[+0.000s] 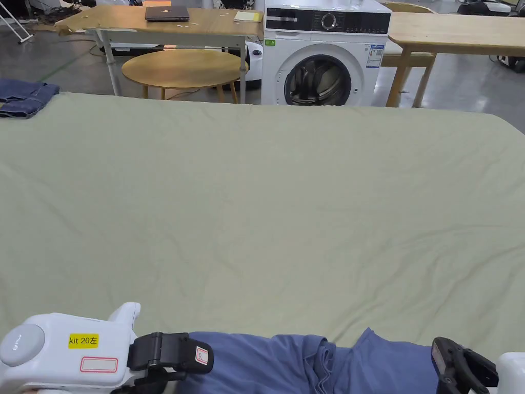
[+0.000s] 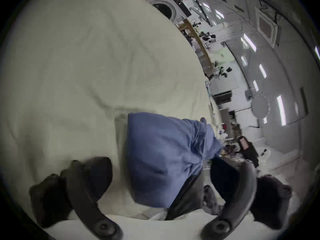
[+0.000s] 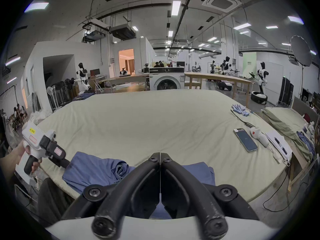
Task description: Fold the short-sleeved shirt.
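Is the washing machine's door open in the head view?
No. The washing machine beyond the far edge of the green-covered table has its round glass door shut flush against the white front.

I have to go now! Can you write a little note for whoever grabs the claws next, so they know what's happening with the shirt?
Left claw: open, jaws wide apart at one end of the shirt.
Right claw: jaws shut, at the shirt's other end; whether cloth is pinched between them cannot be told.
Shirt: blue, bunched and wrinkled at the near edge of the green sheet.
Done: no neat fold to see yet.
Left: spread the shirt flat on the sheet, then fold it.
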Action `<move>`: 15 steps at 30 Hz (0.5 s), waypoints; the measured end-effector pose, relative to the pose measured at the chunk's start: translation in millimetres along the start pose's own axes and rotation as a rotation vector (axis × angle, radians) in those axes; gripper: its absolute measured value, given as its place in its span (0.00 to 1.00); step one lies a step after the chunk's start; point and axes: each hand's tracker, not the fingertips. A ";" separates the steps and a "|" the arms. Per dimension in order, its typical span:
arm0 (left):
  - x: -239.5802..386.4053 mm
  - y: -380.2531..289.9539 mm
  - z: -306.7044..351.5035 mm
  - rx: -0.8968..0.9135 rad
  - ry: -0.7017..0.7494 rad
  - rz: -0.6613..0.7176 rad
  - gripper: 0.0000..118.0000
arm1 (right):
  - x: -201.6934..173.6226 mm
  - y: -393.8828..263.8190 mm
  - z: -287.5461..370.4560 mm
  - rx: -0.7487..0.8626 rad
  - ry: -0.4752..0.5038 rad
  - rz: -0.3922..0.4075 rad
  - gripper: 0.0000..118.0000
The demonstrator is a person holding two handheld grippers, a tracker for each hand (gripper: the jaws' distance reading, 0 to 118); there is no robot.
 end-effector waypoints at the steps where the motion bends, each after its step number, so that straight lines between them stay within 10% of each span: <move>1: -4.0 1.8 -4.9 0.008 -0.044 0.013 0.94 | -0.2 -0.1 0.3 -0.002 0.001 0.003 0.00; 5: -19.9 7.7 -31.7 -0.016 -0.223 0.102 0.88 | 0.1 0.3 1.1 -0.009 -0.007 0.006 0.00; 6: -20.6 8.6 -35.8 -0.015 -0.242 0.111 0.75 | 0.3 0.7 1.8 -0.007 -0.012 0.010 0.00; 8: -19.1 3.3 -44.3 -0.021 -0.156 0.108 0.11 | 1.4 1.8 3.8 -0.005 -0.017 0.009 0.00; 15: -0.2 3.0 -21.3 0.025 -0.053 0.041 0.08 | 4.9 7.3 8.0 0.010 -0.030 0.013 0.00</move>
